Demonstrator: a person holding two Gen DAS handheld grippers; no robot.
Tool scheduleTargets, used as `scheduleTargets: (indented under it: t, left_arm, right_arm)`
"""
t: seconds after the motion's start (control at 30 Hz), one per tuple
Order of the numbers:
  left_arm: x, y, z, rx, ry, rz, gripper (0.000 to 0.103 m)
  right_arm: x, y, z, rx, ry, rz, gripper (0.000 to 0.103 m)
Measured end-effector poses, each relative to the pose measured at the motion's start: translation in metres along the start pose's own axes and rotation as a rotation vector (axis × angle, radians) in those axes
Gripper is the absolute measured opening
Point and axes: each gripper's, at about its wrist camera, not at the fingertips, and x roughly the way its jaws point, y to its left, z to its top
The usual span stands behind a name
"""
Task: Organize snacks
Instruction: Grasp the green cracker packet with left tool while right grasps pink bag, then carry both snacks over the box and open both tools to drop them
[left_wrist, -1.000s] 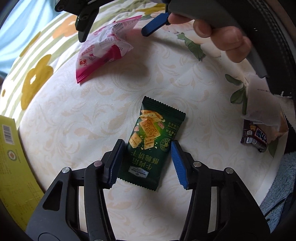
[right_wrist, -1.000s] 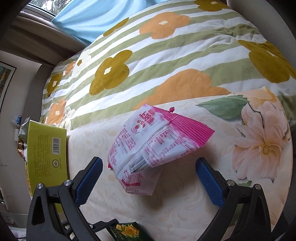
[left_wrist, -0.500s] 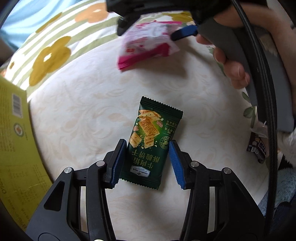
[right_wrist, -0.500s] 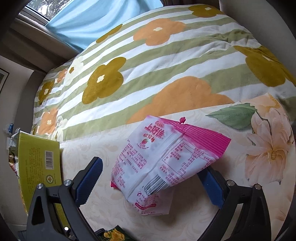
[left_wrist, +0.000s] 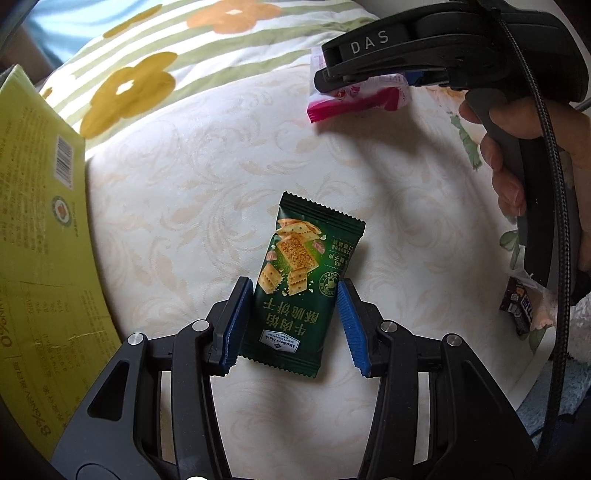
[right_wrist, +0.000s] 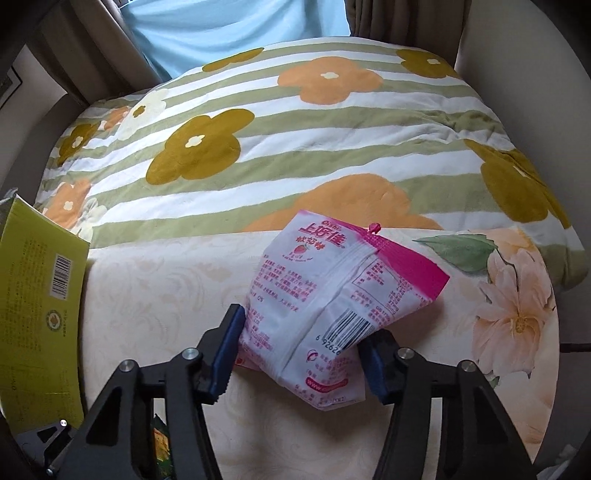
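Left gripper (left_wrist: 295, 325) jaws pinch the green cracker packet (left_wrist: 301, 284); right gripper (right_wrist: 301, 354) jaws squeeze the pink bag (right_wrist: 332, 295). Lift both gently, level.

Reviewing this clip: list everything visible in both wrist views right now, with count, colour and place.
Cracker packet: 1, dark green, flat on the cream cloth between the left pads.
Snack bag: 1, pink and white, between the right pads, its far end off the cloth.
Carton: 1, yellow-green with barcode, at left.
Small wrapper: 1, dark brown, right edge.
Cream cloth: 1, leaf pattern, underneath.
Flowered blanket: 1, green-striped, behind.
Left gripper: black, blue pads, closed on the cracker packet.
Right gripper: black, blue pads, gripping the snack bag.
Hand: 1, on the right gripper's handle.
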Motion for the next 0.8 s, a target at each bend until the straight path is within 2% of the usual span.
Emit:
scheduleTargets:
  t: [0.2, 0.37, 0.63, 0.8]
  left_arm:
    - [-0.024, 0.000, -0.002, -0.013, -0.047, -0.002, 0.044]
    - [-0.053, -0.002, 0.007, -0.044, -0.123, -0.002, 0.044]
    - [-0.124, 0.001, 0.018, -0.129, -0.276, 0.039, 0.044]
    - [-0.175, 0.022, 0.015, -0.215, -0.374, 0.070, 0.044]
  right_arm:
    - [-0.037, -0.008, -0.004, 0.013, -0.051, 0.022, 0.049]
    - [-0.086, -0.007, -0.005, -0.036, -0.121, 0.023, 0.048]
    - [-0.166, 0.010, 0.002, -0.172, -0.239, 0.078, 0.048]
    - [-0.195, 0.039, 0.007, -0.247, -0.296, 0.142, 0.048]
